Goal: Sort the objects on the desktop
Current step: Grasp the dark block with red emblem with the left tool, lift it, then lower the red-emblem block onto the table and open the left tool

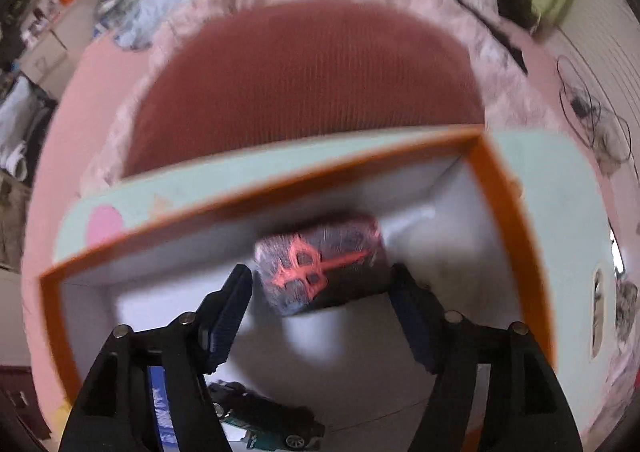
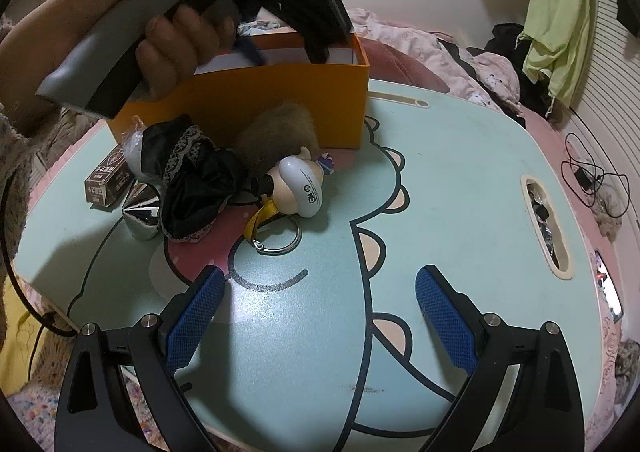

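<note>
Pointing steeply down, my left gripper (image 1: 322, 272) hangs over the orange box (image 1: 504, 212) with its white inside. A dark wrapped pack with a red emblem (image 1: 320, 264) lies between and just past its fingertips; it looks blurred, with a thin gap at each pad, so the jaws stand open. A dark toy car (image 1: 272, 428) lies on the box floor. In the right wrist view a hand (image 2: 168, 32) holds that left gripper (image 2: 286, 52) over the orange box (image 2: 280, 104). My right gripper (image 2: 320, 312) is open and empty above the mint table (image 2: 460, 192).
In front of the box sit a black lace cloth (image 2: 192, 180), a silver cone (image 2: 142, 212), a small brown carton (image 2: 108, 180), a fuzzy brown ball (image 2: 276, 132) and a white figure keychain (image 2: 296, 184) with a ring (image 2: 280, 242). Bedding and clothes surround the table.
</note>
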The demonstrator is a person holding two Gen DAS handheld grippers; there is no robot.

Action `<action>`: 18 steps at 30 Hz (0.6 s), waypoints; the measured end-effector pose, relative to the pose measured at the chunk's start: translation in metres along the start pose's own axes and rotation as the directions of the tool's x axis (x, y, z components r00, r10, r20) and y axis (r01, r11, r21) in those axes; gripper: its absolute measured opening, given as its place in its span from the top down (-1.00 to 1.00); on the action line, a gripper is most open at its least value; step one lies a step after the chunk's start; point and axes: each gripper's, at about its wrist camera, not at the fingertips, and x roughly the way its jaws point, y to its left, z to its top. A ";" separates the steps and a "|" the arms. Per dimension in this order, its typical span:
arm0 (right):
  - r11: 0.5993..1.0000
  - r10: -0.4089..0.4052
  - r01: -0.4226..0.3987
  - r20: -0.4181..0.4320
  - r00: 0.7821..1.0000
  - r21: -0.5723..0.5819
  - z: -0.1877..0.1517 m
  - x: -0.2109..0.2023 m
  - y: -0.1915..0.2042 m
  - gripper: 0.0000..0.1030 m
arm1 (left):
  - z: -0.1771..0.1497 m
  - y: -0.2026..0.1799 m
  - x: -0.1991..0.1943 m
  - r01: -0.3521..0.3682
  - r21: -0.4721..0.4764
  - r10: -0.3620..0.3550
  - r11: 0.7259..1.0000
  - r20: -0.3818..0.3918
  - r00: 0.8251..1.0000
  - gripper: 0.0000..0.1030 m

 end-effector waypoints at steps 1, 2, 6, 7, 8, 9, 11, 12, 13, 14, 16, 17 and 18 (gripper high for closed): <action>1.000 0.000 0.000 0.000 1.000 0.000 0.000 0.000 0.000 -0.87 | 0.000 0.006 -0.002 0.025 -0.024 -0.025 0.999 0.009 1.000 -0.22; 1.000 -0.001 0.001 -0.001 1.000 0.000 0.000 0.000 0.000 -0.87 | 0.001 0.011 -0.001 0.036 -0.038 -0.035 0.999 0.012 0.999 -0.22; 1.000 0.000 0.000 0.002 1.000 0.002 0.000 -0.001 0.000 -0.87 | -0.003 0.022 -0.008 0.091 -0.031 -0.090 0.995 0.047 0.995 -0.21; 1.000 0.000 0.000 0.003 1.000 0.001 0.000 -0.002 0.001 -0.87 | -0.005 0.024 -0.013 0.120 -0.033 -0.118 0.992 0.065 0.991 -0.21; 1.000 -0.002 0.002 0.002 1.000 0.002 0.000 -0.001 0.000 -0.87 | -0.008 0.027 -0.020 0.151 -0.034 -0.148 0.988 0.087 0.985 -0.21; 1.000 -0.002 0.002 0.002 1.000 0.002 0.000 -0.001 0.000 -0.87 | -0.013 0.032 -0.034 0.190 -0.029 -0.185 0.981 0.124 0.975 -0.21; 1.000 -0.002 0.002 0.002 1.000 0.003 0.000 -0.001 0.000 -0.87 | -0.023 0.036 -0.059 0.235 -0.009 -0.229 0.972 0.186 0.955 -0.21; 1.000 -0.003 0.003 0.003 1.000 0.004 0.000 -0.001 0.001 -0.87 | -0.030 0.037 -0.074 0.253 0.011 -0.249 0.967 0.220 0.943 -0.21; 1.000 -0.004 0.004 0.003 1.000 0.005 0.000 -0.001 0.001 -0.87 | -0.044 0.040 -0.094 0.269 0.041 -0.270 0.962 0.260 0.927 -0.21; 1.000 -0.004 0.004 0.003 1.000 0.006 0.000 -0.001 0.001 -0.87 | -0.054 0.041 -0.108 0.279 0.066 -0.286 0.958 0.285 0.915 -0.21; 1.000 -0.005 0.005 0.003 1.000 0.006 0.000 -0.002 0.000 -0.87 | -0.079 0.042 -0.128 0.285 0.120 -0.309 0.951 0.316 0.897 -0.21; 1.000 -0.005 0.005 0.003 1.000 0.007 0.000 -0.001 0.000 -0.87 | -0.094 0.042 -0.134 0.290 0.148 -0.324 0.945 0.316 0.892 -0.21; 1.000 -0.005 0.005 0.003 1.000 0.007 0.000 -0.001 0.000 -0.87 | -0.101 0.043 -0.136 0.300 0.164 -0.337 0.940 0.311 0.889 -0.21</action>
